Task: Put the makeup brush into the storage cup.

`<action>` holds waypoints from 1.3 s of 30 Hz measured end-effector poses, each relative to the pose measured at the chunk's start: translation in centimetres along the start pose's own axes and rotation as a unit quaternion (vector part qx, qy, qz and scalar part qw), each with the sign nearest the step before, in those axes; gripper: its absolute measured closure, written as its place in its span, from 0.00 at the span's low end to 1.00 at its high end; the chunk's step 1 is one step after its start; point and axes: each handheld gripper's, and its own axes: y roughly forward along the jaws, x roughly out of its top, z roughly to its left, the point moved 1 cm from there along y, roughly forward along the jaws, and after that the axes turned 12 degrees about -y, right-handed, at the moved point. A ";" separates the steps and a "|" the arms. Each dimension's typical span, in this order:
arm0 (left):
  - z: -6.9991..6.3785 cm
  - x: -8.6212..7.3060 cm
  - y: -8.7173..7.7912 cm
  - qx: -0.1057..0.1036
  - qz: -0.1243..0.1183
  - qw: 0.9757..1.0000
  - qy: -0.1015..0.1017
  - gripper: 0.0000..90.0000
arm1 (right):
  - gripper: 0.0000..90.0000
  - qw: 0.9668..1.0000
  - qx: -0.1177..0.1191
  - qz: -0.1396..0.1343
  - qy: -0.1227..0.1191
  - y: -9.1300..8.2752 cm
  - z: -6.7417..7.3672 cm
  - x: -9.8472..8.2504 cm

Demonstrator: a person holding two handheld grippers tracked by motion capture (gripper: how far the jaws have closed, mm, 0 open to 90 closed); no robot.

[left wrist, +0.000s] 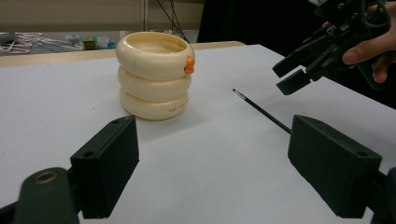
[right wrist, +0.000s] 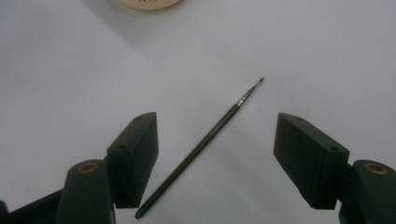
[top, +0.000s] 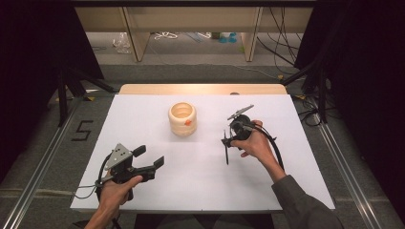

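Right tool (right wrist: 215, 154) spread wide above thin black paintbrush (right wrist: 201, 147) lying on counter (top: 200, 167); left tool (left wrist: 215, 168) likewise wide, holding nothing.

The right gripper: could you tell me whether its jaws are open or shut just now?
Open. The right gripper has its two black jaws spread wide above the thin paintbrush, which lies flat on the white table between them, ungripped.

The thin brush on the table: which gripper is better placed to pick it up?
Probably the right gripper: it hovers open directly above the brush, which lies between its jaws. The left gripper, also open, is farther off and faces the cream ring holder.
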 end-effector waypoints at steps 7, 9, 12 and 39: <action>0.0 0.0 0.0 -0.001 -0.001 1.000 0.001 0.17 | 0.38 1.000 0.013 0.021 -0.001 1.6 -0.7 0.7; 0.0 0.0 0.0 -0.001 -0.001 1.000 0.002 0.17 | 0.38 0.999 0.013 0.033 0.003 1.8 -0.9 0.8; 0.1 0.1 -0.1 -0.001 -0.002 1.000 0.002 0.17 | 0.38 0.999 0.014 0.040 0.002 2.2 -1.3 0.8; 0.0 0.1 0.0 -0.001 -0.002 1.000 0.002 0.17 | 0.50 0.995 0.033 0.094 -0.005 4.1 -1.3 1.3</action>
